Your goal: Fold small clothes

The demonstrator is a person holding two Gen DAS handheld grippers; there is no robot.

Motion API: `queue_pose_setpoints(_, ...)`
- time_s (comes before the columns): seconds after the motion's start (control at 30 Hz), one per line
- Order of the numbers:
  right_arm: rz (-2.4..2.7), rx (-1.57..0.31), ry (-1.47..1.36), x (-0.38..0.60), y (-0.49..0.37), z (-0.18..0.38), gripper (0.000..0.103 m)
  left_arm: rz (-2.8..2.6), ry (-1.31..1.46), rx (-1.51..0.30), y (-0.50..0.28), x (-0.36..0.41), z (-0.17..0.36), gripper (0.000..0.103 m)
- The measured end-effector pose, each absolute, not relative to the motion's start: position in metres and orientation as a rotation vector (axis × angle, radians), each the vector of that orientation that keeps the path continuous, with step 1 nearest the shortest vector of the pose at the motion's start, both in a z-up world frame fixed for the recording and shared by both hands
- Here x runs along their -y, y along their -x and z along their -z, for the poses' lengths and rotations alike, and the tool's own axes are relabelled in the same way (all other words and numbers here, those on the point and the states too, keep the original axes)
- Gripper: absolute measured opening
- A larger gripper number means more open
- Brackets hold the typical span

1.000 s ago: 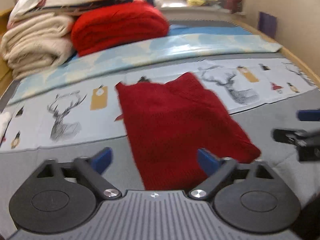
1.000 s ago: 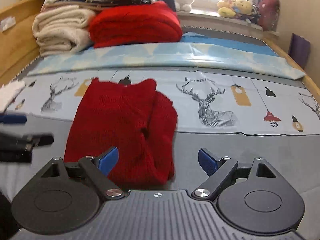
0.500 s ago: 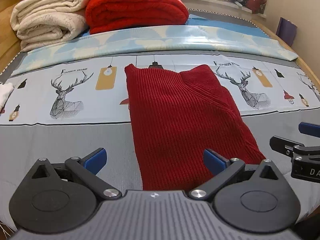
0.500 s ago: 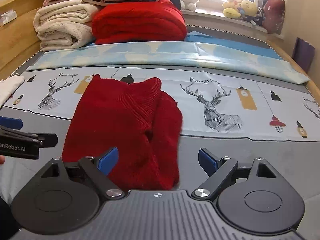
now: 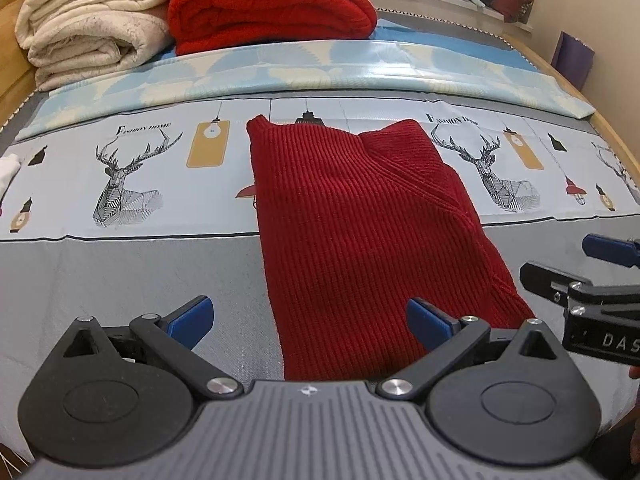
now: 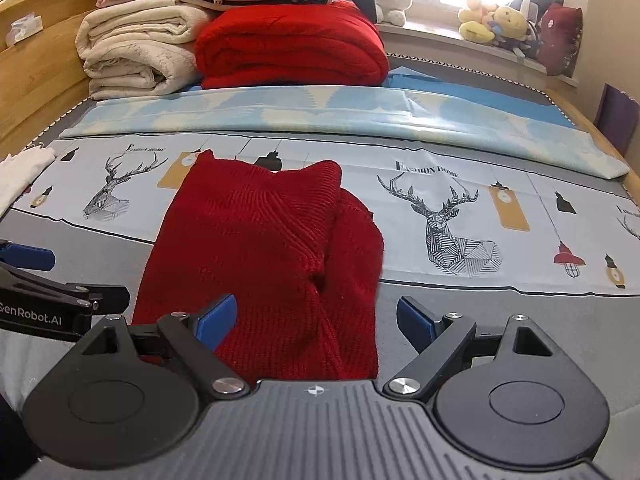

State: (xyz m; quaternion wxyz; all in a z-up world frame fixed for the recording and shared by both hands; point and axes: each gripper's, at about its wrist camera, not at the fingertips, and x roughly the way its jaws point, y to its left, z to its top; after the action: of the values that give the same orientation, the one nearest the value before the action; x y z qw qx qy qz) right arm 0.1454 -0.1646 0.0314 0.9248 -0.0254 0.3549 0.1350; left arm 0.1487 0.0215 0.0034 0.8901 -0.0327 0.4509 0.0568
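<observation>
A small dark red knit sweater (image 5: 360, 232) lies flat on the bed, folded lengthwise into a long strip, with a sleeve laid over its right part (image 6: 264, 248). My left gripper (image 5: 310, 318) stands open over the sweater's near-left hem, nothing between its blue pads. My right gripper (image 6: 316, 320) is open too, over the near-right hem. Each gripper shows at the edge of the other's view: the right one (image 5: 592, 280) at the right, the left one (image 6: 44, 284) at the left.
The bed carries a grey sheet (image 5: 132, 280) and a deer-print cloth (image 5: 120, 184). Folded cream blankets (image 5: 88, 20) and a red blanket (image 5: 272, 4) are stacked at the back. Plush toys (image 6: 496, 24) sit on the window sill. A white cloth (image 6: 20, 168) lies at far left.
Both grippers have come lower and closer to the sweater's near hem, and the left wrist view has turned to face it squarely. The sweater itself has not moved.
</observation>
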Motion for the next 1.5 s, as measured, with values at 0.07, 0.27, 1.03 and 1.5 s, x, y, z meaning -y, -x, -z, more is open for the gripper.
queue_pose_setpoints(0.07, -0.278, -0.730, 0.056, 0.1642, -0.1458, -0.0306, 0.088, -0.115, 0.081, -0.937, -0.1488, -0.0229, -0.0039, 0.103)
queue_pose_setpoints(0.27, -0.279, -0.732, 0.064, 0.1629, -0.1466, -0.0297, 0.088, -0.108, 0.083, -0.938, -0.1491, -0.0221, -0.0039, 0.103)
queue_pose_setpoints(1.03, -0.286, -0.728, 0.063, 0.1654, -0.1470, -0.0295, 0.088, -0.094, 0.067, -0.952, -0.1511, -0.0160, 0.0017, 0.103)
queue_pose_setpoints(1.5, -0.293, -0.729, 0.072, 0.1628, -0.1468, -0.0293, 0.088, -0.082, 0.066, -0.947, -0.1512, -0.0153, 0.0015, 0.103)
